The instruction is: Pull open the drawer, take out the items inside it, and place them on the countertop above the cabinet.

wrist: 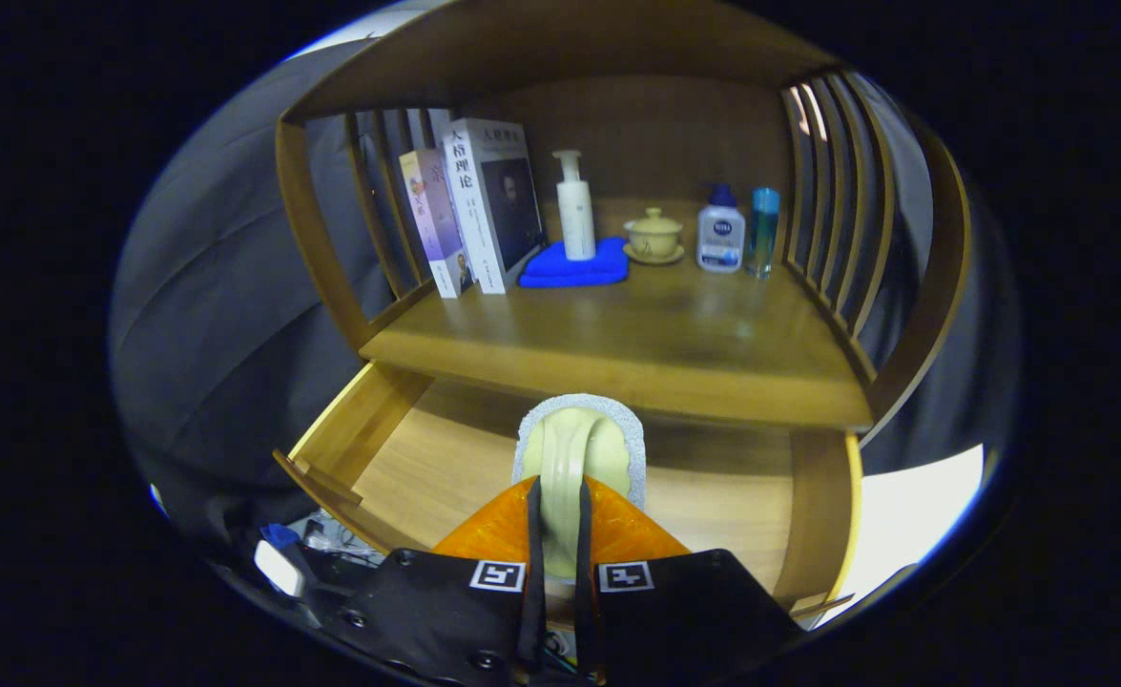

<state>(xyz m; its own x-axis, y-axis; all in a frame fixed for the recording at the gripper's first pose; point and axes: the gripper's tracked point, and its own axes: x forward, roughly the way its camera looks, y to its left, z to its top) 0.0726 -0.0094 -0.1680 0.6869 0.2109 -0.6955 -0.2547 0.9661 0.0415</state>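
Over the open drawer (560, 468), gripper (557, 496) clamping a sponge (579, 448), countertop (674, 334) edge just beyond

A home-like corner staged in a booth: a wooden cabinet (608, 353) with slatted sides holds upright books (469, 205), a pump bottle (575, 205) on a folded blue cloth (574, 267), a lidded teacup (653, 236) and toiletry bottles (720, 229), with dark cloth (226, 286) hanging behind.
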